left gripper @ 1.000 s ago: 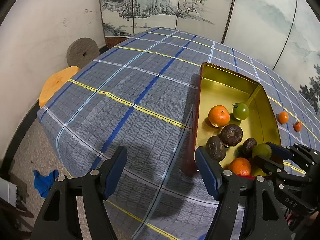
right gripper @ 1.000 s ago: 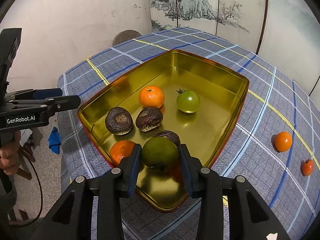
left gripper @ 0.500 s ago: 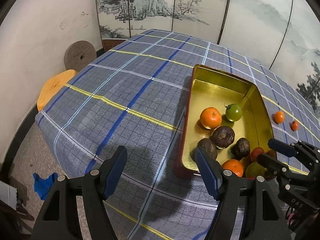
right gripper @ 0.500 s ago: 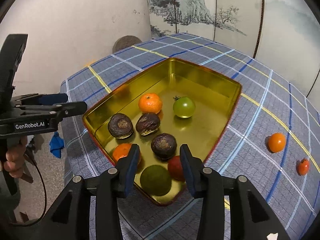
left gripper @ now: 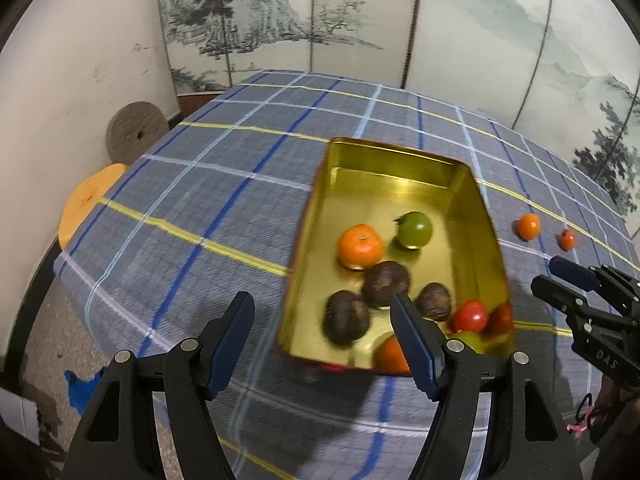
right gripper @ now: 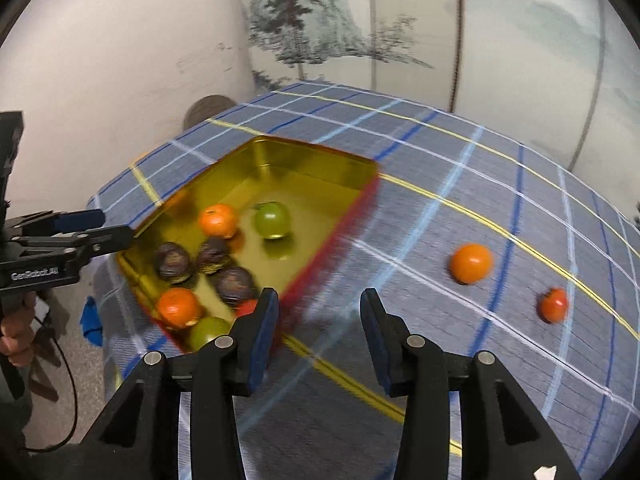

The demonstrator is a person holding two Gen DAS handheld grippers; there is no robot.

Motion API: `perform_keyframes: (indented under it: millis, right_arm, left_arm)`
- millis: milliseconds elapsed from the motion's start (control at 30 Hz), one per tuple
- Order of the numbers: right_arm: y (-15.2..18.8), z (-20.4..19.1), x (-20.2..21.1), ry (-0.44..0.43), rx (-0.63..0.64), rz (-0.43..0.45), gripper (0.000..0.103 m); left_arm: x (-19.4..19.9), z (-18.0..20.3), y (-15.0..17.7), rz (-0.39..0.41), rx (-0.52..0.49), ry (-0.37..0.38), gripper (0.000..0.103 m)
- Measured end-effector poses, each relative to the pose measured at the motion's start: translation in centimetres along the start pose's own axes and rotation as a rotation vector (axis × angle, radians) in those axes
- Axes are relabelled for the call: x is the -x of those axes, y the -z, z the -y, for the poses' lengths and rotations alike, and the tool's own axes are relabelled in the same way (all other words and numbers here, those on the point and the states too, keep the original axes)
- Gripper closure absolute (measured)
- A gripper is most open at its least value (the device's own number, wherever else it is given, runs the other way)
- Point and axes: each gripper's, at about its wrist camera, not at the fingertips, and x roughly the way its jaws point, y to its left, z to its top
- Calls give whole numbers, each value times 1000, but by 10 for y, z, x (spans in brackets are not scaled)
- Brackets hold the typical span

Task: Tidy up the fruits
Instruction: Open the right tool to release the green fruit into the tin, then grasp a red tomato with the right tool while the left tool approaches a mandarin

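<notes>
Gold-lined, the tin tray (right gripper: 320,160) holds most of the fruit on the checked table (right gripper: 500,208); an orange (right gripper: 470,263) and small red fruit (right gripper: 553,305) lie outside. Both the left gripper (left gripper: 322,322), marked "GenRobot.AI", and right gripper (right gripper: 318,330) have their fingers spread, empty.

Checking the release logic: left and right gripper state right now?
Left gripper: open, holding nothing.
Right gripper: open, holding nothing; the gold tray and its fruit lie to its left.
</notes>
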Motion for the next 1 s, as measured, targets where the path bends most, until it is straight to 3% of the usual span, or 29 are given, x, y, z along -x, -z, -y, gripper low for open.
perform_keyframes:
  millis: [500,1000]
  right_arm:
    - [33,131,13,216,-210,1,63]
    - [28,197,-34,252,-244,-35,61]
  left_arm:
    - [-18,103,-27,9,-156,120,32]
    - [-67,192,-64,-31,-239,181,32]
